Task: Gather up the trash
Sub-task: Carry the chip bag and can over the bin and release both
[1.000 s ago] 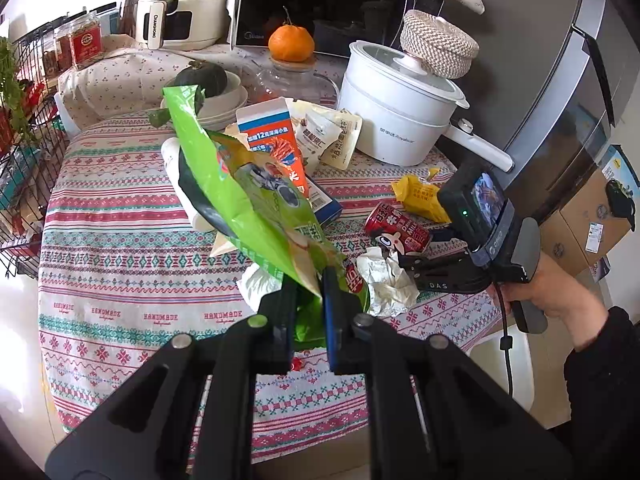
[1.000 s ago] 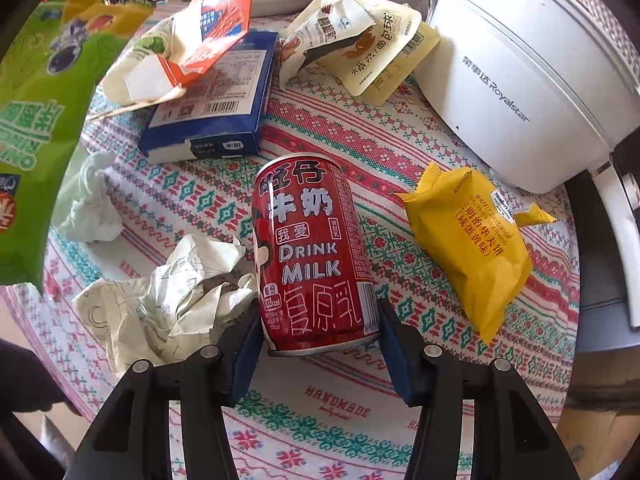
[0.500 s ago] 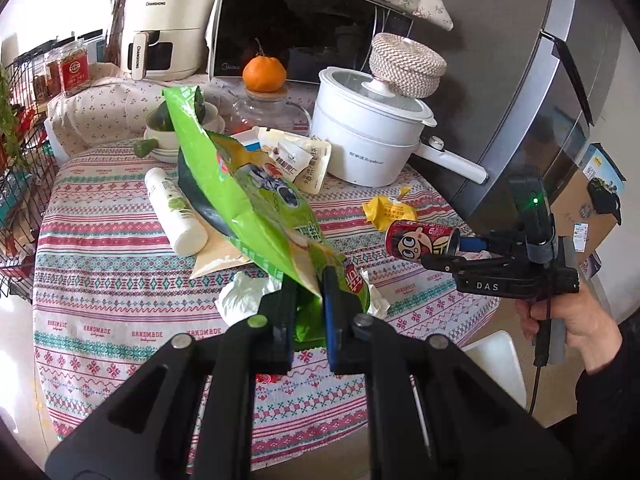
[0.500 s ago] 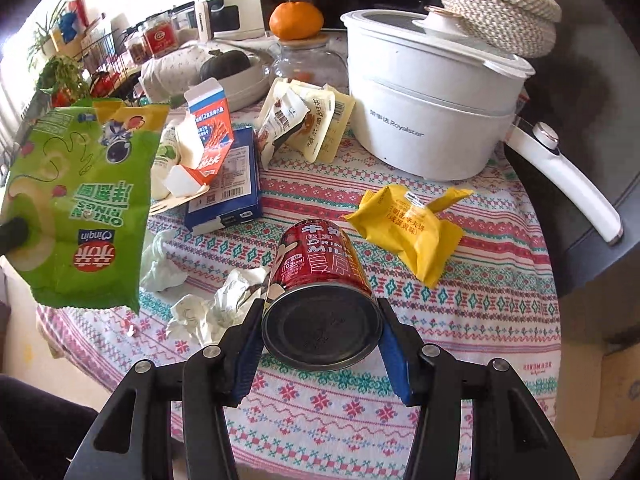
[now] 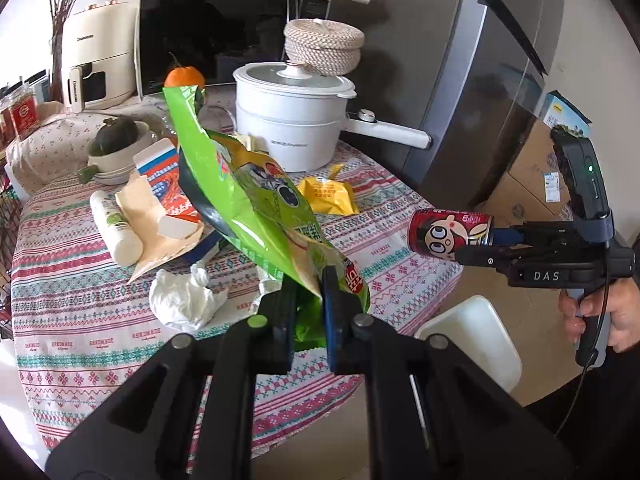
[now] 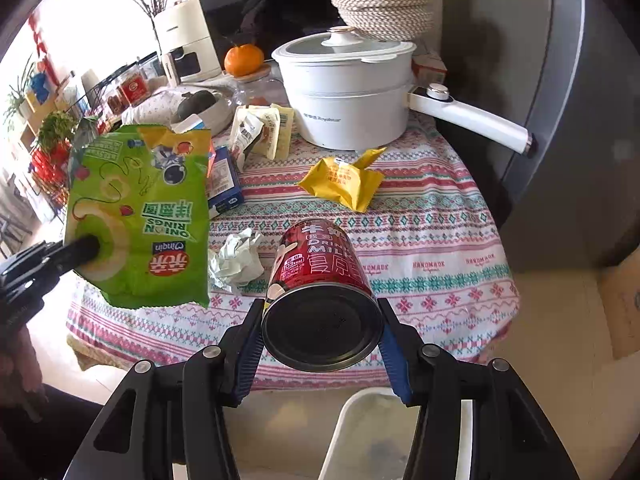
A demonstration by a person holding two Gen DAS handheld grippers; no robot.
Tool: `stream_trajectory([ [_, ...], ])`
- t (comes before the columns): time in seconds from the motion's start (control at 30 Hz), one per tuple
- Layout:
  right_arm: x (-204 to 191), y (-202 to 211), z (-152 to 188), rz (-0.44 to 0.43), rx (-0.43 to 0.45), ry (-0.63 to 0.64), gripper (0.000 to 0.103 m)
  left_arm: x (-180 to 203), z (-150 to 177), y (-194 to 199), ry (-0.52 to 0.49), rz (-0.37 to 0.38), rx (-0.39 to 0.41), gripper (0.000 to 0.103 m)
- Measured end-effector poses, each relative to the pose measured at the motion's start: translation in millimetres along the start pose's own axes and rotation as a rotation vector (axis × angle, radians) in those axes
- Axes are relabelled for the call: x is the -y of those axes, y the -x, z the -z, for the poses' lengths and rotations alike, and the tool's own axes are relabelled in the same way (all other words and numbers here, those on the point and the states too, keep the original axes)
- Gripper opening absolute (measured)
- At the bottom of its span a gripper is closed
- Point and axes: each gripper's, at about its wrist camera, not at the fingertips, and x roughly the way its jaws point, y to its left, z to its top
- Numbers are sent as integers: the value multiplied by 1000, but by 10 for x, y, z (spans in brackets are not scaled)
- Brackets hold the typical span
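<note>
My left gripper is shut on the lower edge of a green onion-ring snack bag, which hangs in the air over the table's near side; the bag also shows at left in the right wrist view. My right gripper is shut on a red milk drink can, lifted off the table and held past its near edge; the can appears at right in the left wrist view. Trash on the patterned tablecloth: a yellow wrapper, crumpled paper, a crumpled tissue, a torn carton.
A white bin stands on the floor below the table's near edge, under the can. A white electric pot with a long handle, a woven basket, an orange, a microwave and an air fryer fill the table's back. A grey fridge stands right.
The right gripper lifted the can off the table and drew it back toward the near edge, tilting it end-on. The left gripper pulled back and up with the green bag.
</note>
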Motion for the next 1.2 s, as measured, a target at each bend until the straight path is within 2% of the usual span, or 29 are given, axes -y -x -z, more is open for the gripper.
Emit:
stream_trajectory([
  [0.2,200,200,302,15,0,-36,54,324,134,-101,-64,68,-43,13],
  [0.37,410,301,598,39,-18,-60,54,645,279,-257,-127,130,-114,13],
  [0.47,589,327,760,62,-35,-81,54,838,387,-369,-165,179,-174,13],
  [0.67,937,339,1067,115,-83,-135,54,1248,653,-610,-219,324,-336,13],
  [0.9,1200,343,1321,151,-127,-168,54,1631,907,-914,-211,462,-507,13],
  [1.03,1289,318,1400,159,-154,-181,54,1809,1050,-1075,-228,473,-584,13],
  [1.2,1330,242,1479,164,-190,-179,54,1931,1155,-1286,-278,410,-616,14],
])
